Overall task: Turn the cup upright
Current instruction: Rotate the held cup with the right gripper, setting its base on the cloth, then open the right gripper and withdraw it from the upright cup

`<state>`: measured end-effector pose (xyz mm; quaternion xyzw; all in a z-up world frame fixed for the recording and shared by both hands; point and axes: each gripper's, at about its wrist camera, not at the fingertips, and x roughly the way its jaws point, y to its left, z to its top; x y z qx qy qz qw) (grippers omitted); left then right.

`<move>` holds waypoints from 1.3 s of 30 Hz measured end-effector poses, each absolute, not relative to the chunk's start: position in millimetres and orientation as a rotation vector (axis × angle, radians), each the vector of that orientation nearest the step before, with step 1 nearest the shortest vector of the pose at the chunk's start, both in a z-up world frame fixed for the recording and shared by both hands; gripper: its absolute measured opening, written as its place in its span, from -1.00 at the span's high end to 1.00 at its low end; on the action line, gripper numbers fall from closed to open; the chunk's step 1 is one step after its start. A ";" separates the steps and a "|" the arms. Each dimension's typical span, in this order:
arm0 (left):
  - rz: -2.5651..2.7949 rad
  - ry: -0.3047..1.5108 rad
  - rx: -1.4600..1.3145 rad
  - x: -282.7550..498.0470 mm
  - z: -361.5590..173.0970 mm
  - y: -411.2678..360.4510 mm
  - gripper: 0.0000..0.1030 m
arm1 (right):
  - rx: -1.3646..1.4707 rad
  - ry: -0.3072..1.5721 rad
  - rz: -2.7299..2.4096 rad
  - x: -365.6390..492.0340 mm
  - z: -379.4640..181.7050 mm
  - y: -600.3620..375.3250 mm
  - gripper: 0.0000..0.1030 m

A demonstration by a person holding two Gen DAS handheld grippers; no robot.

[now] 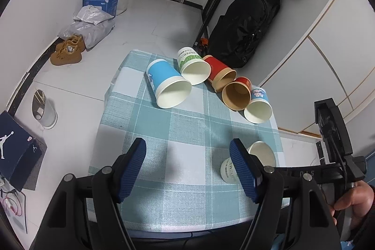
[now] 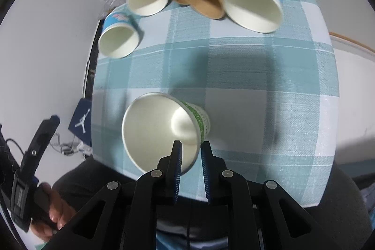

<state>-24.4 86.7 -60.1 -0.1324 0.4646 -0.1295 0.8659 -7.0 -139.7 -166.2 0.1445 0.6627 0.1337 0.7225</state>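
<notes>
White-and-green paper cup (image 2: 164, 130) tilted at table's near edge, rim wall pinched between right gripper (image 2: 190, 161) fingers, narrow gap. Left gripper (image 1: 187, 168) hovers over checked tablecloth (image 1: 187, 123), jaws wide, holding nothing. Five other cups on their sides at far edge: two blue (image 1: 167, 83), one green-print (image 1: 193, 67), two red (image 1: 220, 73).

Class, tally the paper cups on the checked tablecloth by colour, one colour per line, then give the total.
Blue cups: 2, a large one and a small one.
Green-and-white cups: 2, one in the far row and one pinched at its rim in the right gripper.
Red cups with brown insides: 2.
Total: 6 cups.
</notes>
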 end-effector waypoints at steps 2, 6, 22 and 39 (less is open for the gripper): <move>-0.279 0.978 -0.274 -24.1 -60.5 84.1 -0.35 | 0.346 1.451 0.292 -7.6 -167.4 -147.5 0.47; -0.292 0.975 -0.236 -24.8 -59.6 73.2 -0.35 | 0.386 1.332 0.340 -16.4 -154.4 -161.9 -0.07; -0.246 0.790 -0.107 -45.8 -40.4 33.4 -0.35 | 0.240 0.581 0.347 -116.9 -82.7 -187.3 -0.69; -0.192 0.677 -0.057 -57.2 -32.9 19.9 -0.60 | 0.212 0.546 0.312 -129.2 -91.9 -188.3 -0.86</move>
